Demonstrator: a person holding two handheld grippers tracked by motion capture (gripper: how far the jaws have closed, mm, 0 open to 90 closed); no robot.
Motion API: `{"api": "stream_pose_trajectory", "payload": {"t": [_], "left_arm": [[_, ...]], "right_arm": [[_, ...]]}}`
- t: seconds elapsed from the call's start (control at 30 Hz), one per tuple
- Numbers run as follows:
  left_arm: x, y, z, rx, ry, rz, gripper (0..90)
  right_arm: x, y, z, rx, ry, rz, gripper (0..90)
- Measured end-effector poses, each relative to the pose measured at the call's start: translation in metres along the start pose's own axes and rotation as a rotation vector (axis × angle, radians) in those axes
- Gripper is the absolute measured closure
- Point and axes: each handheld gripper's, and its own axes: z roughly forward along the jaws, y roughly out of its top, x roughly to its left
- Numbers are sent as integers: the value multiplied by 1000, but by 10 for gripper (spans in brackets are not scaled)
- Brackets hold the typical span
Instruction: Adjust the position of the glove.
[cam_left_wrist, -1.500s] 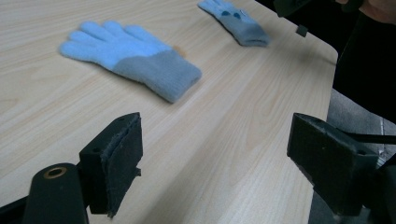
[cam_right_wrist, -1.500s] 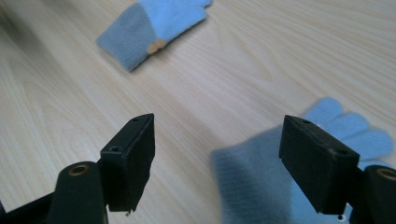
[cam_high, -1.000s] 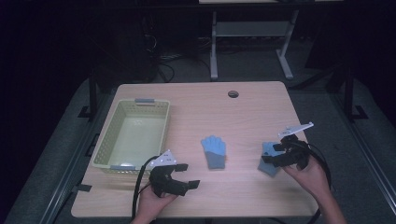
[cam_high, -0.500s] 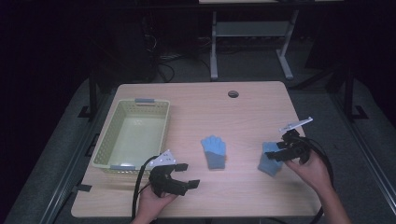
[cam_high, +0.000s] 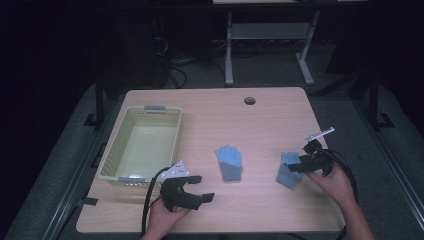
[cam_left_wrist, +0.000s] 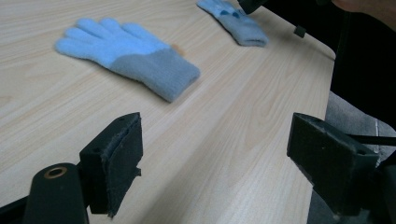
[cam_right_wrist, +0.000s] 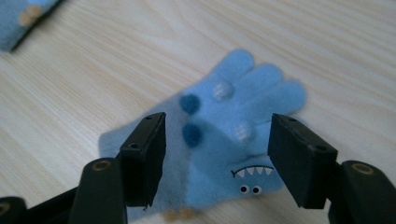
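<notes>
Right now the right gripper (cam_high: 296, 167) hovers low over a blue glove (cam_right_wrist: 233, 135) near the right edge of the tabletop (cam_high: 260, 127). Its fingers (cam_right_wrist: 144, 156) have just been closing, yet they stand apart on either side of the glove, and the pads do not press it. That glove shows a small monster face with teeth and eyes. A second blue glove (cam_high: 229, 162) lies flat near the middle, well apart from the first. At the near left, the left gripper (cam_high: 202, 189) has its fingers (cam_left_wrist: 114, 161) spread wide with nothing between them, just beside a pale green basket (cam_high: 116, 155).
</notes>
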Motion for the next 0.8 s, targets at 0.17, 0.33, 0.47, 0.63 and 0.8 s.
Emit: {"api": "stream_pose_trajectory", "payload": {"t": [0.17, 0.33, 0.47, 0.63, 0.8], "left_arm": [[1, 0, 0, 6, 1, 3, 199], [0, 0, -1, -7, 4, -5, 200], [1, -1, 0, 1, 2, -3, 200], [-1, -1, 1, 4, 4, 2, 201], [-1, -1, 2, 8, 9, 4, 202]], "right_arm": [[-1, -4, 7, 28, -10, 6, 401], [2, -6, 12, 42, -32, -17, 413], [3, -6, 13, 46, -44, -34, 427], [6, -5, 14, 58, -72, -61, 440], [7, -5, 15, 59, -80, -68, 467]]}}
